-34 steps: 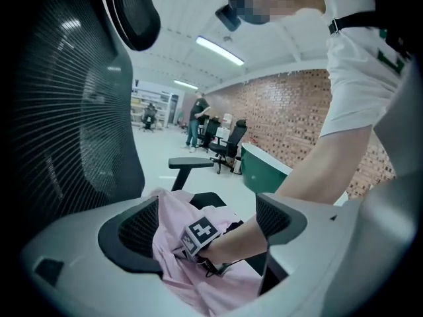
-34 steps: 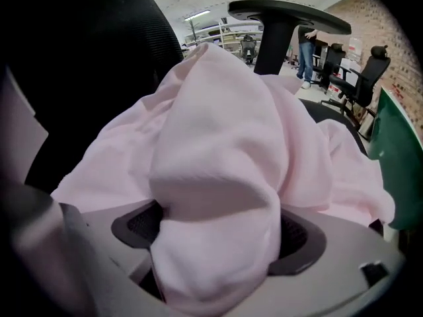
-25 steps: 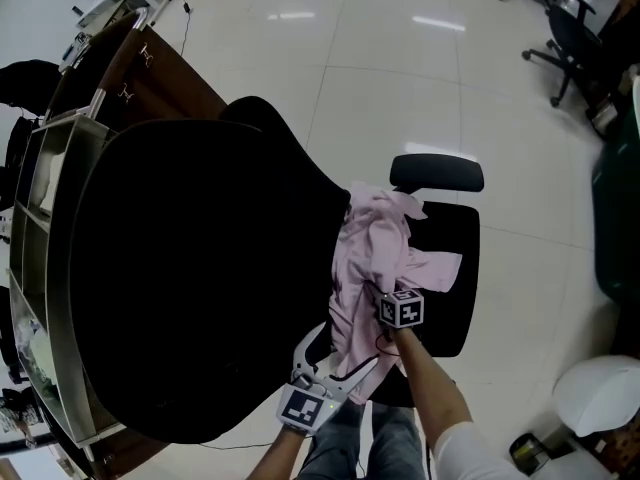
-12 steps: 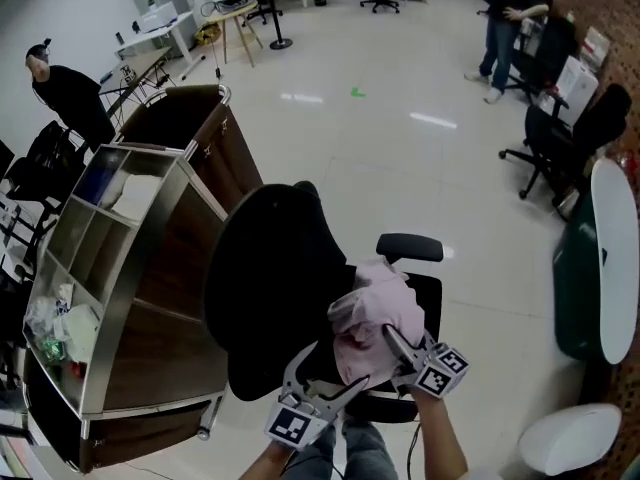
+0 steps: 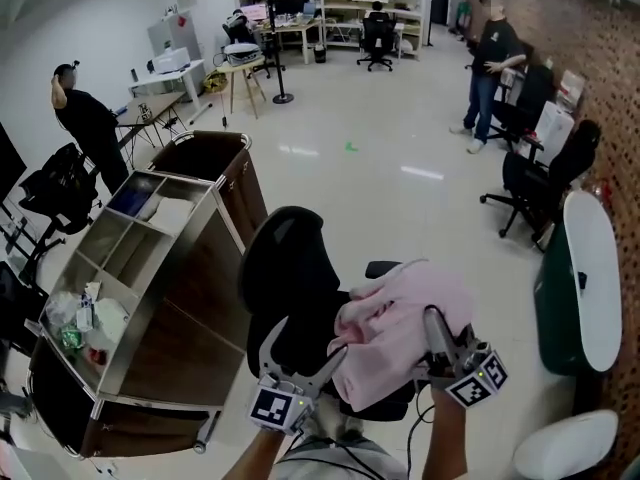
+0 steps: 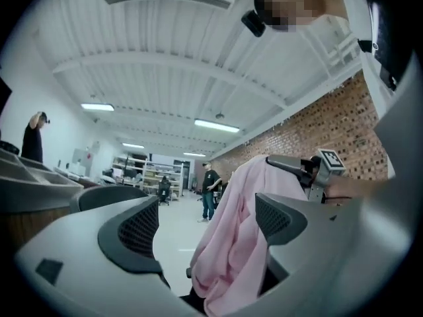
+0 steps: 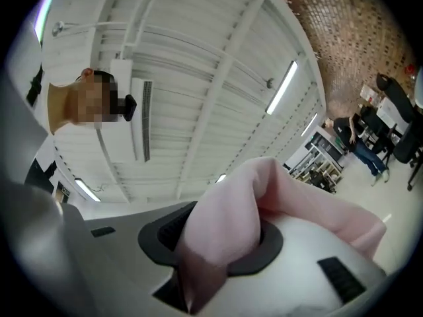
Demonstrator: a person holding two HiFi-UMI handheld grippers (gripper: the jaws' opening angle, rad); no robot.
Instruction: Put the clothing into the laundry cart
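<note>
Head view: the pink garment [image 5: 395, 333] hangs bunched from the right gripper [image 5: 434, 340], just right of the laundry cart [image 5: 222, 190], so it should travel left over the cart's rim before release. Left gripper view: the left gripper [image 6: 208, 220] gapes wide, holding nothing, and could gather the drooping tail. Right gripper view: jaws clamped tight on a pink fold.
</note>
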